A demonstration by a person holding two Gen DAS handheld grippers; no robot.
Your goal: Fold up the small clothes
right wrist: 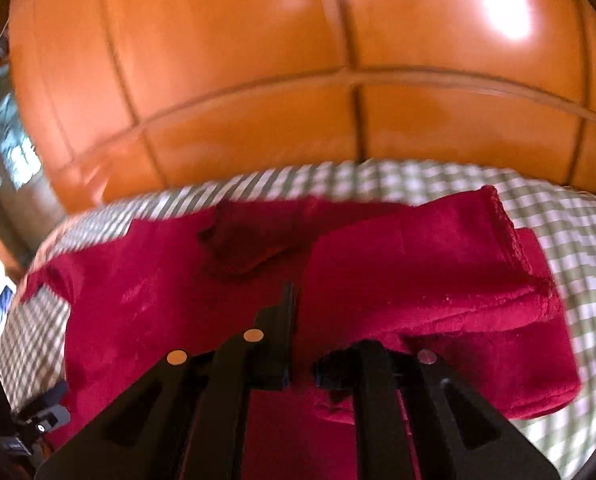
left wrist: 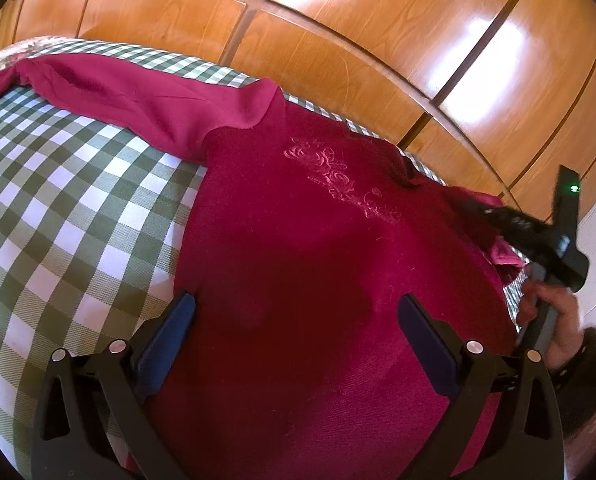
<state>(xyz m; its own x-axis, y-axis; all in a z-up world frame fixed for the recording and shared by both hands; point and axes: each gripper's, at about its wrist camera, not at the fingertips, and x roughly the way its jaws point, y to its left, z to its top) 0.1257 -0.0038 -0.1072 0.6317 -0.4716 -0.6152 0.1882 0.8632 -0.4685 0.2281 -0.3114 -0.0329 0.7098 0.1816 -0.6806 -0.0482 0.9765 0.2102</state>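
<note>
Two risks: the clenched right gripper (right wrist: 294, 300), seemingly pinching the red sweater (left wrist: 298, 240) at mid-frame on the checked bedcover (left wrist: 78, 208), could drop its sleeve fold, while the released left gripper (left wrist: 298, 316) pins nothing.

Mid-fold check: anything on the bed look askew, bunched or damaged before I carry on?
No damage shows. The red sweater is unevenly laid on the checked bedcover: one sleeve still stretches out flat, while the other sleeve is folded across the body, its cuff end thick and slightly skewed. The right wrist view is blurred.
</note>
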